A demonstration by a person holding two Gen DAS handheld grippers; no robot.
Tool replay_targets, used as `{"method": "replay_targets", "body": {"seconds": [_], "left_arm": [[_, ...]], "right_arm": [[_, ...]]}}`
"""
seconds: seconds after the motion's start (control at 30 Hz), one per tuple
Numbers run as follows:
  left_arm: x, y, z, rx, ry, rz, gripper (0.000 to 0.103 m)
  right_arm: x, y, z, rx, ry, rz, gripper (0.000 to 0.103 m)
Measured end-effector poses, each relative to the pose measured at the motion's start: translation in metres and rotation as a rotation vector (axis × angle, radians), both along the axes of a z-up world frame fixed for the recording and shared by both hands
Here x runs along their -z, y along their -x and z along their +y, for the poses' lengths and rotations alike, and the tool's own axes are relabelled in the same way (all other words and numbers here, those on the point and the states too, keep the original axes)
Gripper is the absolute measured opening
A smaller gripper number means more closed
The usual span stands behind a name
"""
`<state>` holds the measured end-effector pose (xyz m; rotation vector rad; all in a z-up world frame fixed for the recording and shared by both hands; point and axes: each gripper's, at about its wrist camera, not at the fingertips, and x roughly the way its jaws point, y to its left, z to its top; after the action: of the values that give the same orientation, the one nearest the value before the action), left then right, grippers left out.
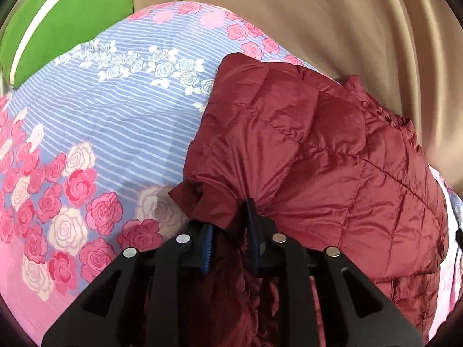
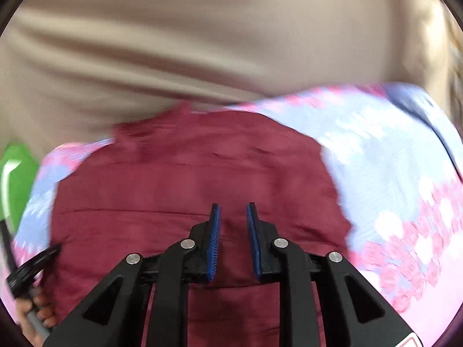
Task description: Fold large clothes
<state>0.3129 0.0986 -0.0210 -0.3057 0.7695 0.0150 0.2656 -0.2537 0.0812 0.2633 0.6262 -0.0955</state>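
A dark red quilted down jacket (image 1: 318,159) lies on a floral bed sheet (image 1: 115,130). My left gripper (image 1: 228,219) is shut on a bunched edge of the jacket, and the cloth puckers around its fingertips and hides part of them. In the blurred right wrist view the jacket (image 2: 188,179) spreads below my right gripper (image 2: 233,211), which is open a little with nothing between its blue pads (image 2: 214,231). At that view's lower left, my left gripper (image 2: 43,257) touches the jacket's edge, held by a person's hand (image 2: 37,309).
The sheet (image 2: 390,159) is blue-striped with pink and white roses. A green pillow (image 1: 66,20) lies at the sheet's far left corner, also seen as the green pillow (image 2: 14,179) at the left rim. Beige draped cloth (image 1: 318,14) rises behind the bed.
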Motion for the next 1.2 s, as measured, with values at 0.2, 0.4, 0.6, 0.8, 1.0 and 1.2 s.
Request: {"method": "replay_targets", "body": {"seconds": [0.2,0.4,0.6,0.8,1.0,1.2], "left_arm": [[0.000,-0.001,0.001,-0.003,0.003,0.003,0.021],[0.001,-0.001,0.003,-0.003,0.025,0.004,0.024],[0.001,-0.003,-0.002,0.025,0.017,-0.001,0.037],[0.000,-0.005,-0.012,0.027,-0.046,0.011,0.038],[-0.001,-0.008,-0.016,0.023,-0.079,0.019,0.038],[-0.001,-0.008,-0.019,0.019,-0.104,0.024,0.038]], "right_arm": [[0.001,-0.047,0.135,-0.368,0.079,0.032,0.019],[0.035,-0.084,0.161,-0.410,0.155,0.093,0.006],[0.032,-0.059,0.026,-0.224,0.074,0.092,0.000],[0.016,-0.012,-0.087,0.087,0.012,0.068,0.019],[0.036,-0.019,-0.071,-0.022,-0.125,0.129,0.039],[0.002,-0.014,-0.039,0.002,-0.060,-0.032,0.004]]}}
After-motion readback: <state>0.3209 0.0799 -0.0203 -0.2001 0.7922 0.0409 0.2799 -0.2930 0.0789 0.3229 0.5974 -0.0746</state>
